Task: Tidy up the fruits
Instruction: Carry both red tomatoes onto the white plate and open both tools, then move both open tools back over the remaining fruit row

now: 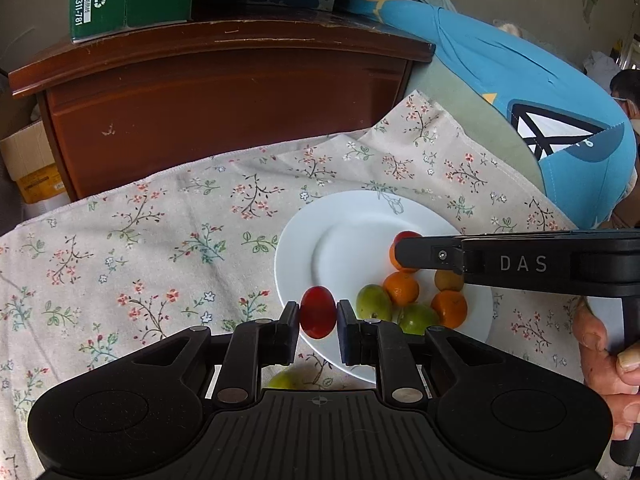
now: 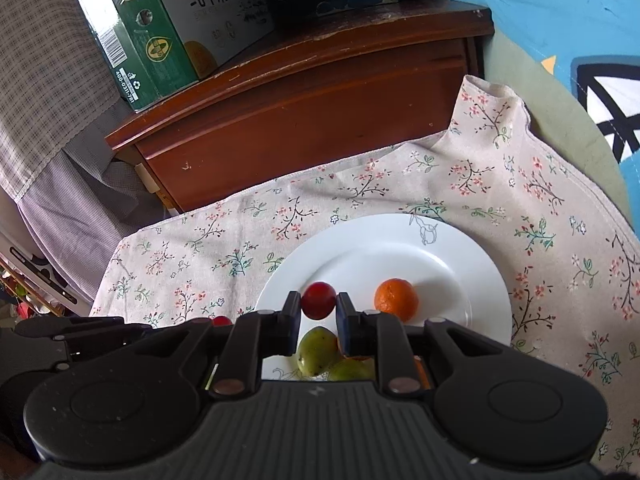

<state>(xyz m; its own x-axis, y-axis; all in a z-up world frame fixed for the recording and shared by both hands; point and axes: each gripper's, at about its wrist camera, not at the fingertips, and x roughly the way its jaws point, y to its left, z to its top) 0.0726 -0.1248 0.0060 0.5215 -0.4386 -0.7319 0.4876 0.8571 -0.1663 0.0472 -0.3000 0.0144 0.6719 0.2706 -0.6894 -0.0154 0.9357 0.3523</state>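
Fruit is pinched in both tools at once, and the coming move turns on how each load lies over the white plate (image 1: 304,248); the left gripper (image 1: 318,316) has its pads pressed on a dark red plum-like fruit (image 1: 318,312), whose long axis stands roughly upright between the pads, and it hangs over the plate's near-left rim, so the bare middle of the plate lies ahead and a little to the right of it; the right gripper (image 2: 318,307) is closed on a second, rounder red fruit (image 2: 318,300), and it sits further in over the plate, with a green fruit (image 2: 317,350) just below its pads and an orange (image 2: 396,299) near on its right; in the left wrist view that right tool reaches in from the right across the pile of oranges and green fruits on the plate's near-right part; of the two, the right hand looks nearer to an open spot, so I judge it can set down first, while the left has to travel inward past the rim; one more green fruit (image 1: 285,381) lies on the flowered cloth (image 1: 120,240) beneath the left tool, off the plate.
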